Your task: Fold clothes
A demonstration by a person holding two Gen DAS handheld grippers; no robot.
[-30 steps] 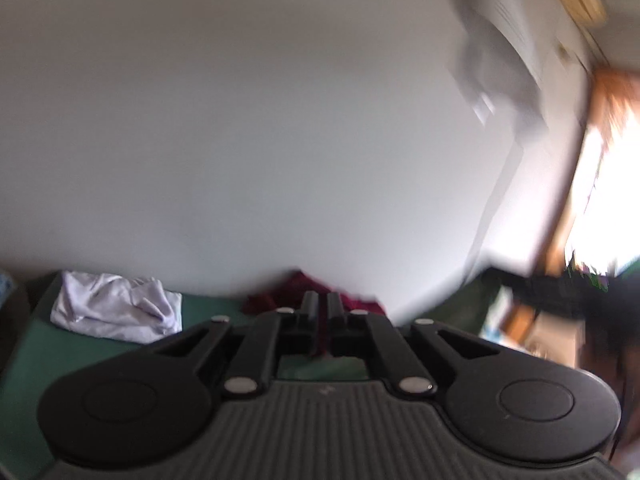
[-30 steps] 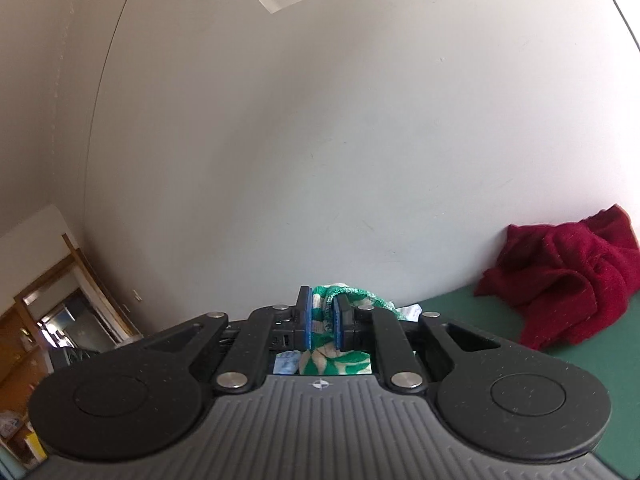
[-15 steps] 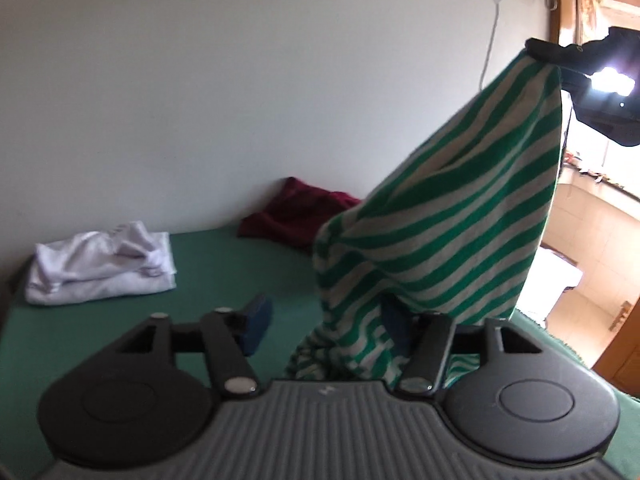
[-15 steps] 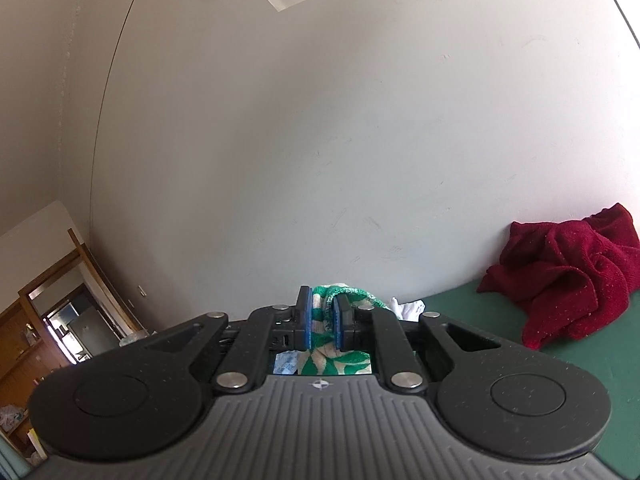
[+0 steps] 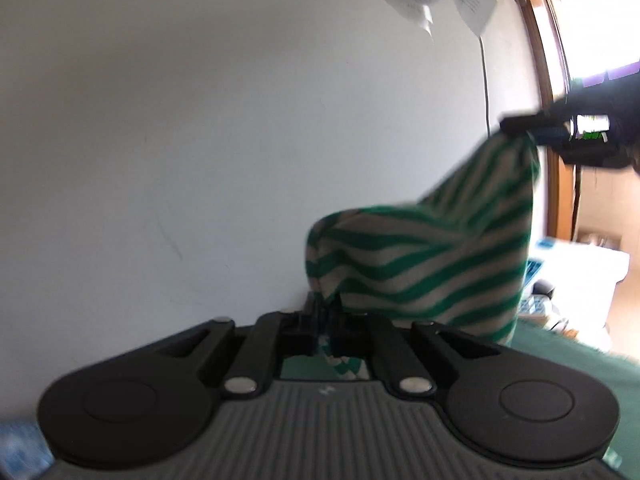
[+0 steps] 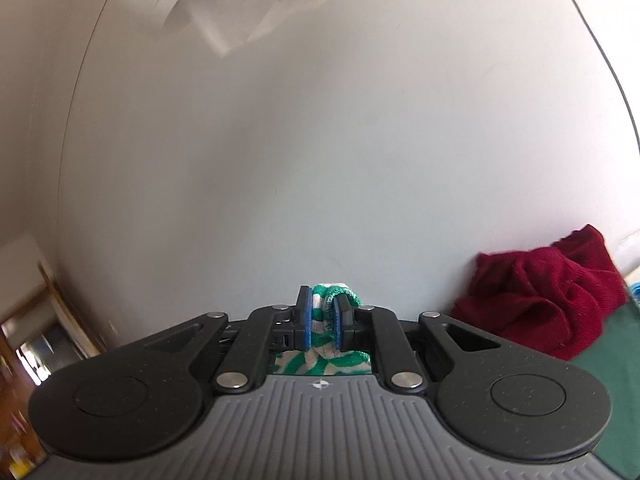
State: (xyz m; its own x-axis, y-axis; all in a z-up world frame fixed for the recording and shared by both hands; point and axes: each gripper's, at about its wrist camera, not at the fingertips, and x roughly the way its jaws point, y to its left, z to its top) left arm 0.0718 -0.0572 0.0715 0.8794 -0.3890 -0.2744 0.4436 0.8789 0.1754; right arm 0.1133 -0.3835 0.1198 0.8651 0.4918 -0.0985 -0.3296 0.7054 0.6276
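We hold the striped garment aloft by two corners; no fold is made yet.

Left wrist view: our left gripper [image 5: 326,314] has its jaws pinching the striped garment [image 5: 432,256], which stretches up-right to the right gripper [image 5: 520,128]. Right wrist view: the jaws pinch a bunched edge; the red garment [image 6: 540,304] lies right of the jaws on the green desk [image 6: 600,360], unfolded.
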